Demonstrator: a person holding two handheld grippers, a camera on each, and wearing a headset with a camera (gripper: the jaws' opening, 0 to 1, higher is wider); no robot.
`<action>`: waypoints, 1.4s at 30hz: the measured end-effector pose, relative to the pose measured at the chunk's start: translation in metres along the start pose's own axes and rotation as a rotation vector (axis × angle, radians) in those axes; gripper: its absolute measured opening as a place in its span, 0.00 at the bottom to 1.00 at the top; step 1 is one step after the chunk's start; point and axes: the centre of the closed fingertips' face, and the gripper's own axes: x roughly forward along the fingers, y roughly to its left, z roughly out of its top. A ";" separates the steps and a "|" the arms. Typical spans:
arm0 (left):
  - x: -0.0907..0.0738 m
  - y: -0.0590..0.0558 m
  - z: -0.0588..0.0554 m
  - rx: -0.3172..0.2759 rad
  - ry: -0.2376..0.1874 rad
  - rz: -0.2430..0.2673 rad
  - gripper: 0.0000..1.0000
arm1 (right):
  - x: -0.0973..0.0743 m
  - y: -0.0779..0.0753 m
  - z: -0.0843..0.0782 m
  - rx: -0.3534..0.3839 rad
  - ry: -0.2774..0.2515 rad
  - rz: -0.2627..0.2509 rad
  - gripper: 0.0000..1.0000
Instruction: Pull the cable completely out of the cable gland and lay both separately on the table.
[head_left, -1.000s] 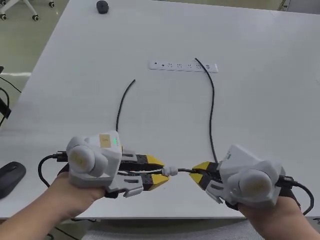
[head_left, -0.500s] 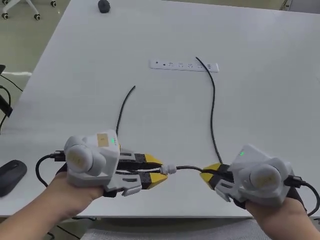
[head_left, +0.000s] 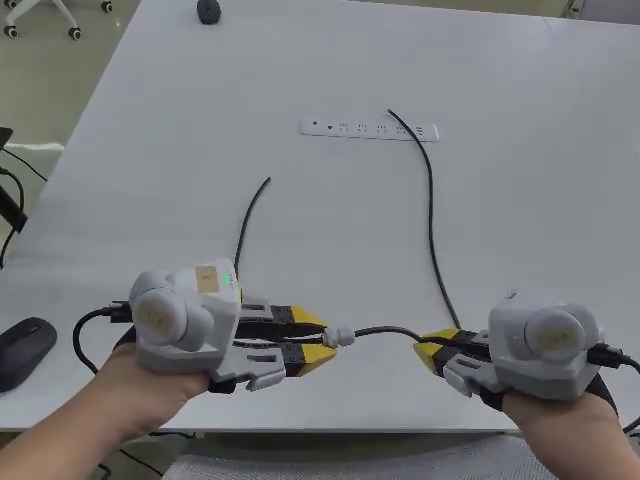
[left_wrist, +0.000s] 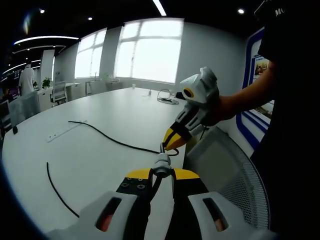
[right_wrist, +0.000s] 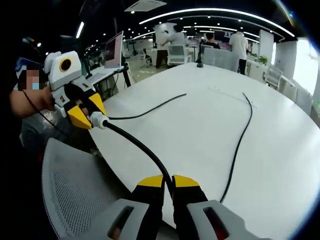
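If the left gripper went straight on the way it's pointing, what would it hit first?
Most likely the right gripper, whose yellow tips face it just past the short cable stretch leaving the cable gland; depth is uncertain.

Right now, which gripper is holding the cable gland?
The left gripper, clamped on the white cable gland; the right gripper grips only the black cable.

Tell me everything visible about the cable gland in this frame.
The cable gland is a small, whitish, rounded fitting, plastic by its look. It lies sideways, clamped between the yellow tips of the left gripper, near the front edge of the table. The cable, black, runs through it and on to the right gripper, which is shut on the cable.
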 end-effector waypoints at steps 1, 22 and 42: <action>-0.001 0.000 0.000 0.000 0.000 0.000 0.16 | 0.000 0.001 0.000 -0.002 0.000 0.001 0.00; -0.008 0.006 -0.004 -0.018 0.006 0.008 0.16 | -0.012 0.022 0.018 -0.123 -0.056 0.037 0.08; -0.004 0.001 -0.006 -0.012 0.021 -0.011 0.16 | 0.003 0.080 0.059 -0.354 -0.054 0.142 0.11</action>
